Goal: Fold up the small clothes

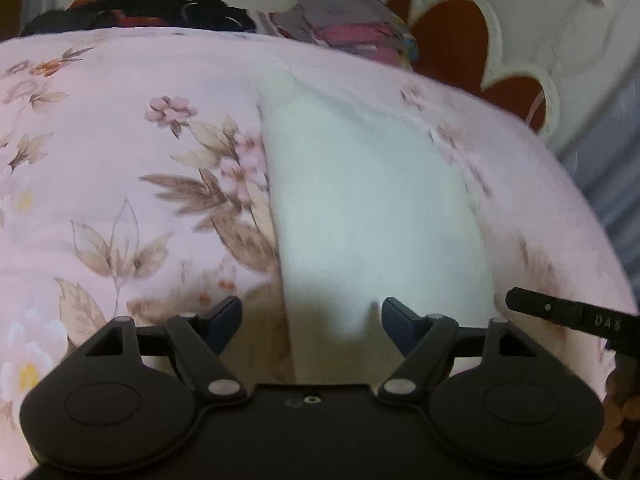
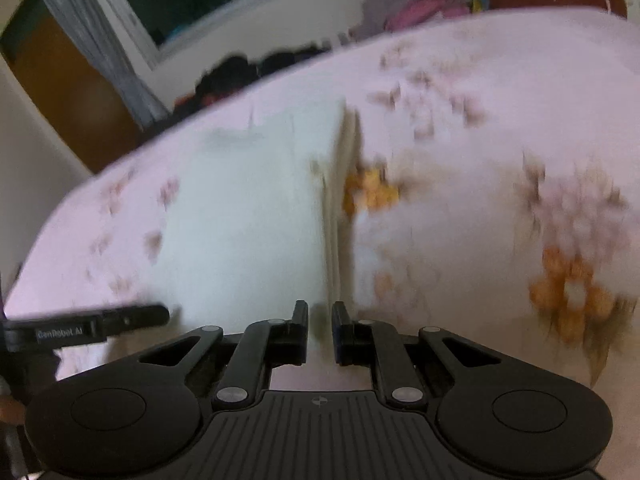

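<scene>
A small white garment lies folded into a long strip on the pink floral bedspread. My left gripper is open, its jaws wide apart over the near end of the garment. In the right wrist view the same white garment lies with its folded edge running down the middle. My right gripper has its jaws close together at the garment's near edge; whether cloth is pinched between them I cannot tell. The right view is blurred.
Dark clothes and a pile of pink and grey fabric lie at the far edge of the bed. A red and white cushion sits at the back right. A window and curtain stand beyond the bed.
</scene>
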